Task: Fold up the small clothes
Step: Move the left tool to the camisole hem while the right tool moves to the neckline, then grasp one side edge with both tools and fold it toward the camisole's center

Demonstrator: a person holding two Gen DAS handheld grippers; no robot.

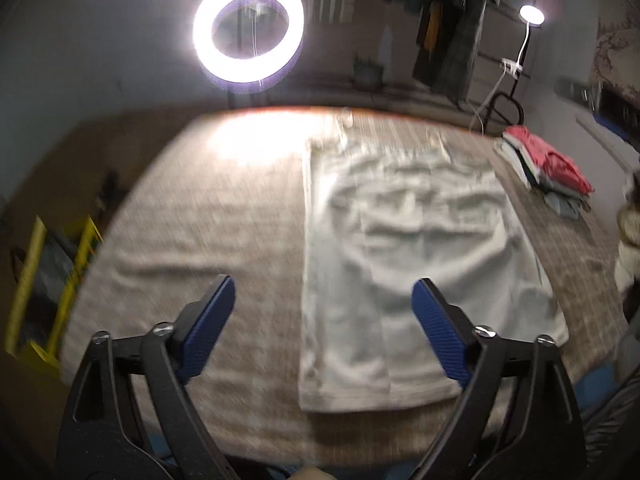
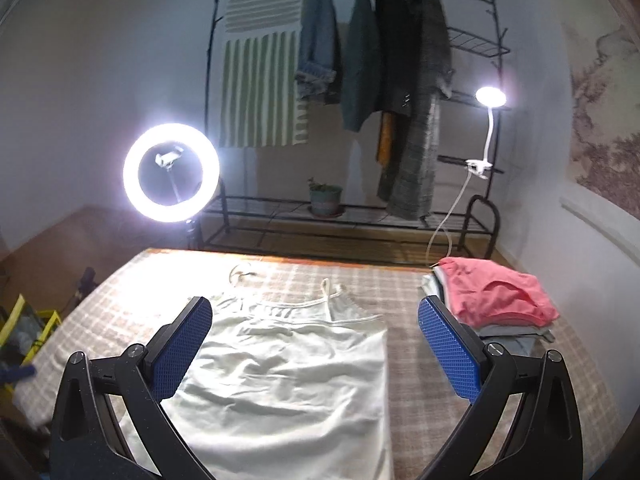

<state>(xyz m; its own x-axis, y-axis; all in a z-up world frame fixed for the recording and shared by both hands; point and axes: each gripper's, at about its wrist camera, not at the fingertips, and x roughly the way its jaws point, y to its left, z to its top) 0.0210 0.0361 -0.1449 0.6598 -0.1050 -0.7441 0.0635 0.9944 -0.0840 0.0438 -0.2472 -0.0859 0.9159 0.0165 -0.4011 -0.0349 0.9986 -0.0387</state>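
A white camisole with thin straps (image 2: 288, 368) lies flat on the checked table cover (image 2: 420, 360), straps toward the far edge. It also shows in the left wrist view (image 1: 400, 248), blurred. My left gripper (image 1: 324, 284) is open and empty, above the near left part of the camisole. My right gripper (image 2: 314, 312) is open and empty, hovering over the camisole's near half.
A pile of folded clothes with a pink piece on top (image 2: 496, 296) sits at the table's right far corner, also in the left wrist view (image 1: 548, 164). A ring light (image 2: 171, 173), a clip lamp (image 2: 490, 98) and a clothes rack (image 2: 360, 80) stand behind the table. A yellow frame (image 1: 52, 280) stands at the left.
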